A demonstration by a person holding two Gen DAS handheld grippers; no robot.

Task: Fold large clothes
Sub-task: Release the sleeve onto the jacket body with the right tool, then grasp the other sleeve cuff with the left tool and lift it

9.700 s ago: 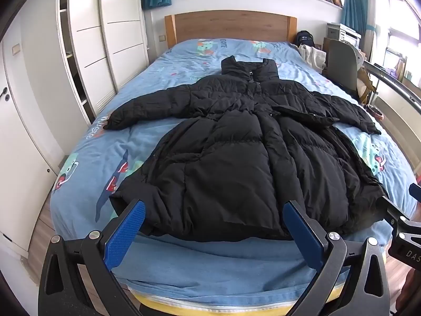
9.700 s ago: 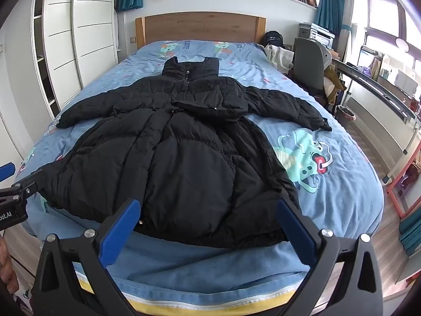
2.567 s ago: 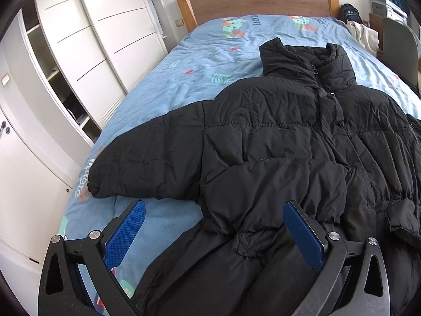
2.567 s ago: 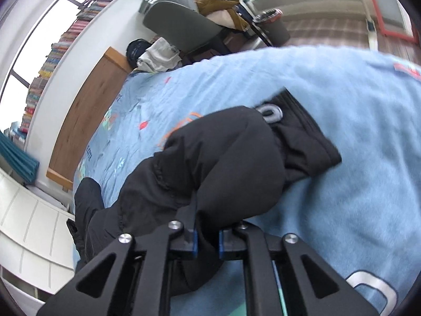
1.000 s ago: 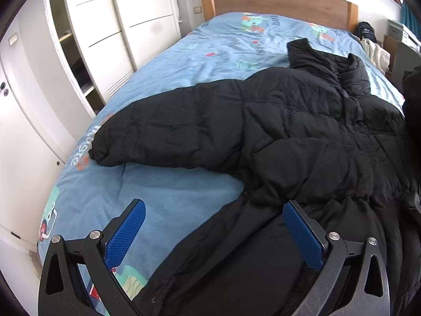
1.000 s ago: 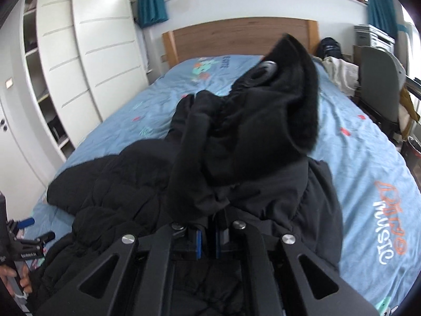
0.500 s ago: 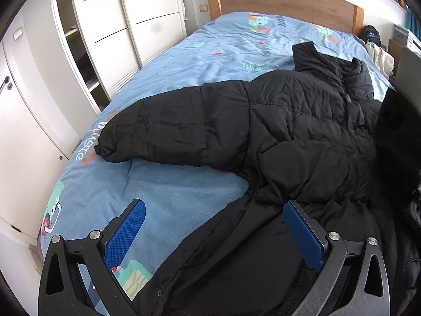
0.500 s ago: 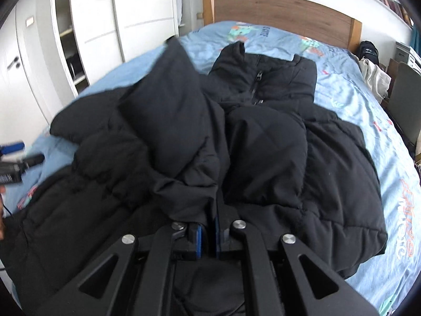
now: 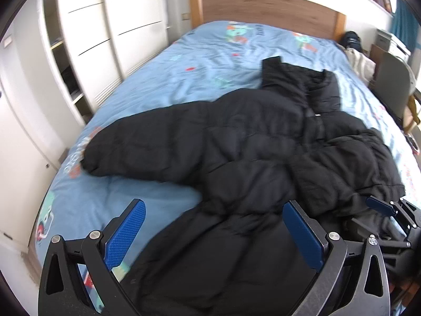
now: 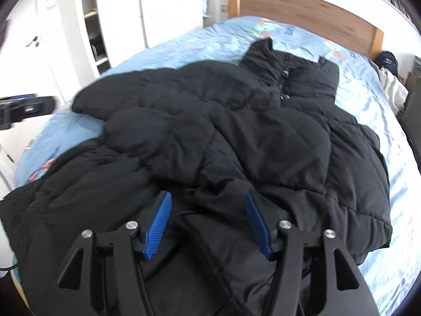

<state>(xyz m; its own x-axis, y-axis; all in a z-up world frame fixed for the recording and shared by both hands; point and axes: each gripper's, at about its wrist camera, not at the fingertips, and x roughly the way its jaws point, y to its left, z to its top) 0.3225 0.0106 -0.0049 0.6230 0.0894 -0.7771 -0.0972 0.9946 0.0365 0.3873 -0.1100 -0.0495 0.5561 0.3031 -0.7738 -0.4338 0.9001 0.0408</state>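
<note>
A large black puffer coat [image 9: 263, 158] lies on the blue bed [image 9: 210, 52], collar toward the headboard. Its right sleeve is folded across the chest [image 10: 210, 137]; its left sleeve [image 9: 147, 144] stretches out toward the wardrobe side. My left gripper [image 9: 214, 226] is open and empty above the coat's lower left part. My right gripper [image 10: 208, 223] is open just above the folded sleeve and coat body [image 10: 263, 131], holding nothing. The right gripper's blue pads also show at the right edge of the left wrist view [image 9: 381, 208].
White wardrobe doors and open shelves [image 9: 86, 39] line the left side of the bed. A wooden headboard [image 9: 263, 8] stands at the far end. A grey chair [image 9: 394, 84] and pale clothes [image 9: 357, 60] sit at the bed's far right.
My right gripper has opened and let go of the right sleeve, which now lies folded across the coat's chest. My left gripper stayed open and shifted slightly.
</note>
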